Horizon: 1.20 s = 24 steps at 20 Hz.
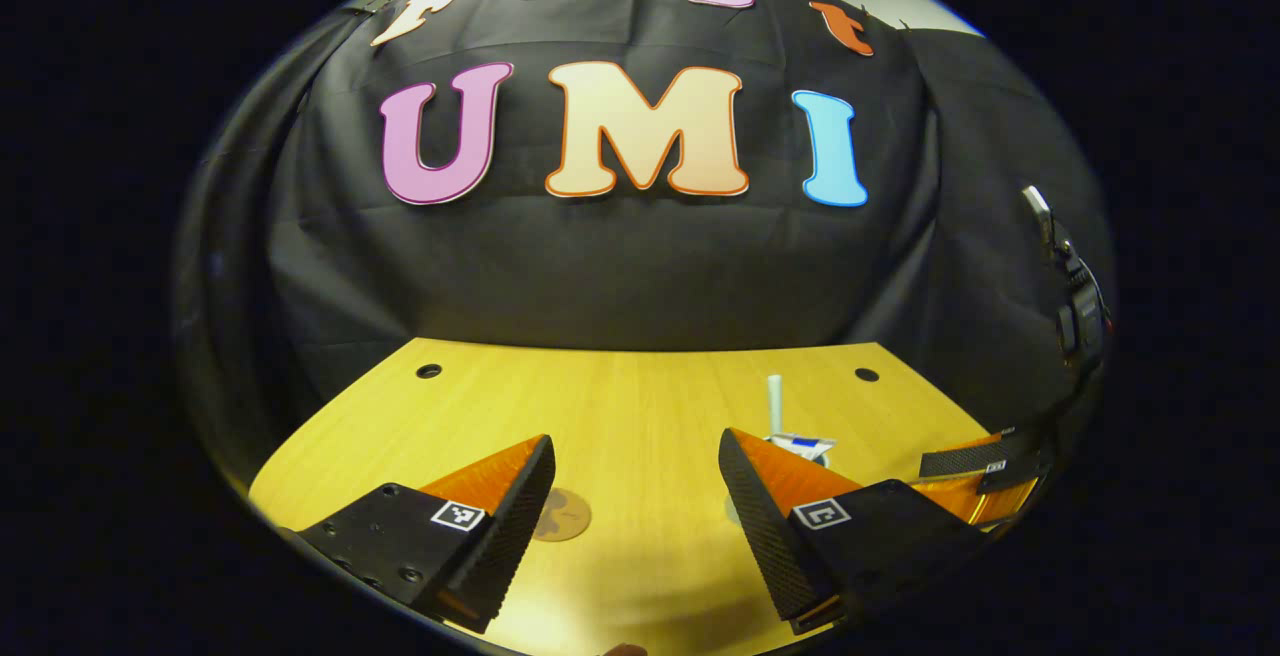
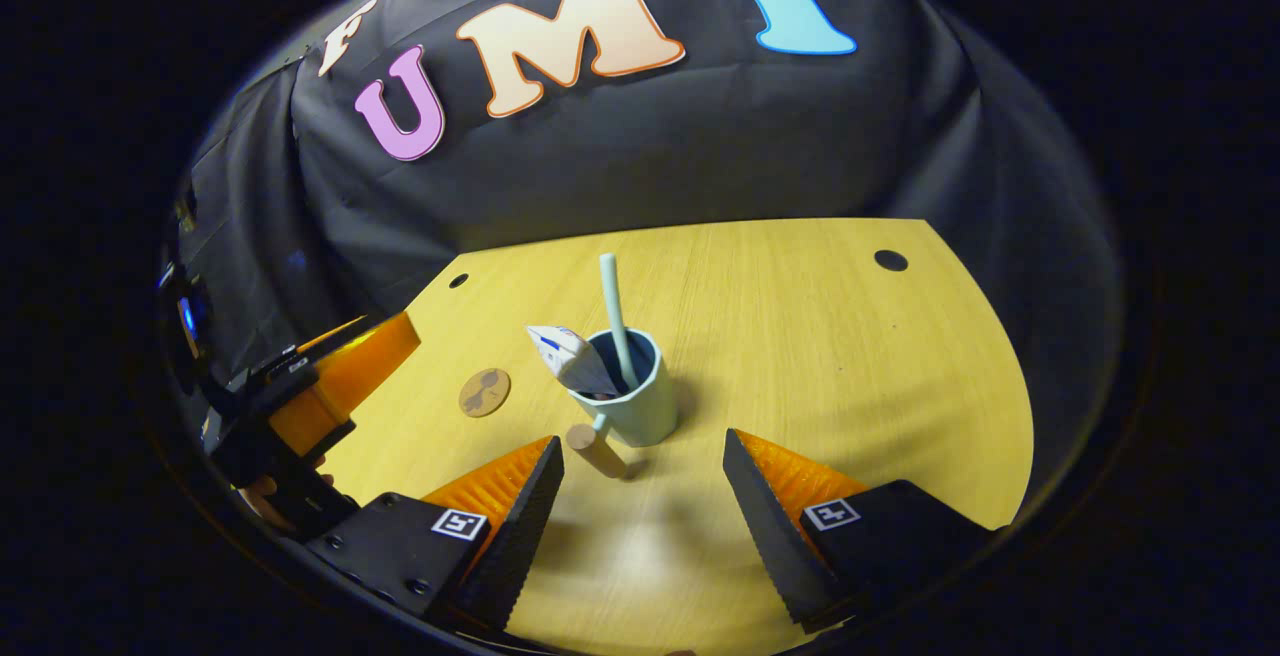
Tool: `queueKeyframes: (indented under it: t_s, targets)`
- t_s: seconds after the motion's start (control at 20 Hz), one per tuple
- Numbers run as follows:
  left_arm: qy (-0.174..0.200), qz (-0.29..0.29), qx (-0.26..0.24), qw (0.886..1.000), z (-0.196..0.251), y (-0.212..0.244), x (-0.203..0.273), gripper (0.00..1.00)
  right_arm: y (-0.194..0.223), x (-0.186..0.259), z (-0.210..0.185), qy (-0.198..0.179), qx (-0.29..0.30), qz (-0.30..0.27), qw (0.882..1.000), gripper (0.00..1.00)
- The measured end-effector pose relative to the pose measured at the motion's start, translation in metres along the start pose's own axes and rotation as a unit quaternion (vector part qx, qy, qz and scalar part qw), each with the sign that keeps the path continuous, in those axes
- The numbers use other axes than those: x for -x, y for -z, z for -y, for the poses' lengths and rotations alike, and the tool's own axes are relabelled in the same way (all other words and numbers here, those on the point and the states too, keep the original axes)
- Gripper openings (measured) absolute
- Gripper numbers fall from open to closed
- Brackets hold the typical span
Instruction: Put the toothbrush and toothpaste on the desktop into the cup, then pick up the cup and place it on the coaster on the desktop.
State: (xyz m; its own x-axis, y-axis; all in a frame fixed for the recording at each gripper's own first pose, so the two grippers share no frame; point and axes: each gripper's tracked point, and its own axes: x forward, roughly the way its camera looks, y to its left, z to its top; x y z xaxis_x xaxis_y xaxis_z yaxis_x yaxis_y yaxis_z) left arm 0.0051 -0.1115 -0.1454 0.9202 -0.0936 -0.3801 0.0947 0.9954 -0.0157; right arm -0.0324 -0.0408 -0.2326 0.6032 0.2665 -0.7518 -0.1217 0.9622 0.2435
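In the right gripper view a pale teal cup [image 2: 640,401] stands upright on the wooden table [image 2: 820,336]. A pale toothbrush [image 2: 611,311] and a white toothpaste tube [image 2: 568,356] stick out of it, and its wooden handle [image 2: 597,449] points toward me. My right gripper [image 2: 642,438] is open just in front of the cup, with the handle between its fingers and untouched. The round brown coaster [image 2: 485,392] lies to the cup's left. My left gripper [image 1: 635,438] is open above the table, holding nothing. The coaster [image 1: 568,514] peeks out by its left finger; the toothbrush [image 1: 774,404] rises behind its right finger.
Two small dark holes [image 2: 890,260] [image 2: 458,280] mark the table's far corners. The black cloth wall closes off the back. The left gripper [image 2: 350,371] and the hand holding it hover over the table's left edge in the right gripper view. The right gripper [image 1: 975,466] shows at the right of the left gripper view.
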Motion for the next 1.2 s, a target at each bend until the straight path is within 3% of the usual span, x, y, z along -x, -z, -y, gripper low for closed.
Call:
queueKeyframes:
  t_s: [0.5,0.55,0.7,0.75,0.9,0.95,1.0,1.2]
  targets:
    - [-0.052,0.018,-0.009,0.998,-0.09,-0.005,0.028,0.95,0.018,-0.049,-0.013,0.04,-0.029,-0.121,0.991,0.99]
    - [-0.056,0.02,-0.011,0.998,-0.097,-0.005,0.031,0.95,0.02,-0.055,-0.013,0.042,-0.035,-0.134,0.989,0.94]
    - [-0.067,0.021,-0.01,0.997,-0.115,-0.003,0.037,0.95,0.027,-0.069,-0.014,0.05,-0.04,-0.165,0.984,0.99]
    - [-0.071,0.021,-0.008,0.997,-0.121,-0.003,0.038,0.95,0.029,-0.073,-0.014,0.054,-0.039,-0.173,0.983,0.94]
    - [-0.082,0.017,-0.003,0.996,-0.138,0.003,0.043,0.95,0.034,-0.086,-0.017,0.061,-0.04,-0.192,0.979,0.99]
    - [-0.085,0.015,-0.002,0.996,-0.142,0.005,0.045,0.95,0.036,-0.088,-0.016,0.064,-0.041,-0.198,0.977,0.92]
    - [-0.087,0.014,-0.002,0.996,-0.147,0.006,0.046,0.94,0.035,-0.092,-0.015,0.066,-0.042,-0.201,0.976,0.98]
    - [-0.092,0.009,0.001,0.996,-0.161,0.01,0.047,0.95,0.035,-0.102,-0.013,0.076,-0.053,-0.212,0.973,0.93]
